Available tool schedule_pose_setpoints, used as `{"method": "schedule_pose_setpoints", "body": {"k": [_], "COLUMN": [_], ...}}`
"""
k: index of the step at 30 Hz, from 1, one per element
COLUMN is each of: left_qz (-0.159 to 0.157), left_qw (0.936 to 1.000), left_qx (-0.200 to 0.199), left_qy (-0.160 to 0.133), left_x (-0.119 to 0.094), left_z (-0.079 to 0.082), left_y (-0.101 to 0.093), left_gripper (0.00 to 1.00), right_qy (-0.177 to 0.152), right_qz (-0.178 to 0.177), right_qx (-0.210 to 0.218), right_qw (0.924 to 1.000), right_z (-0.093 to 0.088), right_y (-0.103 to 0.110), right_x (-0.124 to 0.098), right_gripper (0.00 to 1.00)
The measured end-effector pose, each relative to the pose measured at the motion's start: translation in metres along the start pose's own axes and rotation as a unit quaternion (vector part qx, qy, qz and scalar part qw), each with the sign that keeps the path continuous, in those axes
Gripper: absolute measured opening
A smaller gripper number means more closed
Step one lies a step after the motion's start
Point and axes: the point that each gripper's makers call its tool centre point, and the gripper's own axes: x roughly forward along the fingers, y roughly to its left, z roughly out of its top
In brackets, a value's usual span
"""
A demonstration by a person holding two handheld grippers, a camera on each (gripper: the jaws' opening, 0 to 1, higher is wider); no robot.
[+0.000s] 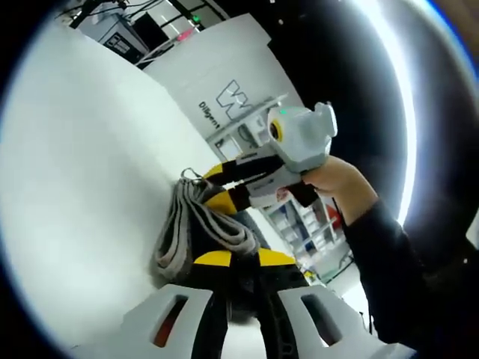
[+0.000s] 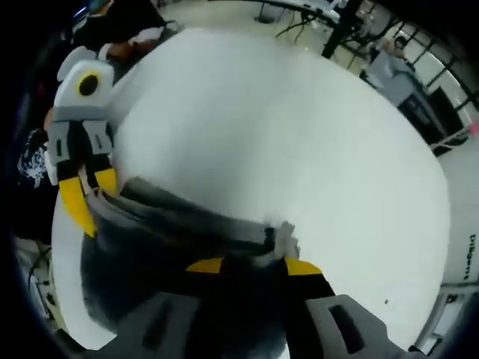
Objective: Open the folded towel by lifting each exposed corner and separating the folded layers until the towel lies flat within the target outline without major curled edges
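A grey folded towel hangs stretched between both grippers over the white table. In the left gripper view, my left gripper has its yellow-tipped jaws shut on one end of the towel. My right gripper comes in from the right, held by a hand, and is shut on the other end near a small loop tag. In the right gripper view, the towel runs from my right gripper at the bottom to my left gripper at the left. Its layers are still bunched together.
The white table spreads wide behind the towel. A white panel with dark lettering stands at the table's far side. Shelving and equipment sit beyond the edge, and a person stands in the background.
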Motion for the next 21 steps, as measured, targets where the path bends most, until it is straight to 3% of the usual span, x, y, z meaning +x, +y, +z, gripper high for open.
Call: {"method": "schedule_pose_setpoints", "body": {"k": [3, 6, 7, 10, 21], "left_qz": [0.000, -0.001, -0.001, 0.000, 0.002], "left_qw": [1.0000, 1.0000, 1.0000, 1.0000, 1.0000], "left_qx": [0.000, 0.000, 0.000, -0.001, 0.000], "left_qy": [0.001, 0.001, 0.001, 0.001, 0.001], "left_x": [0.000, 0.000, 0.000, 0.000, 0.001], "left_z": [0.000, 0.000, 0.000, 0.000, -0.001], "left_y": [0.000, 0.000, 0.000, 0.000, 0.001], "left_gripper": [0.08, 0.08, 0.08, 0.08, 0.08], "right_qy": [0.005, 0.011, 0.011, 0.010, -0.005], "right_qz": [-0.004, -0.031, -0.028, -0.006, -0.007], "right_qx": [-0.018, -0.064, -0.057, -0.054, -0.096], "right_qw": [0.9998, 0.9974, 0.9979, 0.9984, 0.9953], "right_z": [0.001, 0.005, 0.005, 0.004, 0.006], "right_y": [-0.001, -0.010, -0.009, -0.003, 0.000], "right_x": [-0.001, -0.002, -0.002, 0.001, 0.004], "right_gripper": [0.25, 0.35, 0.38, 0.30, 0.27]}}
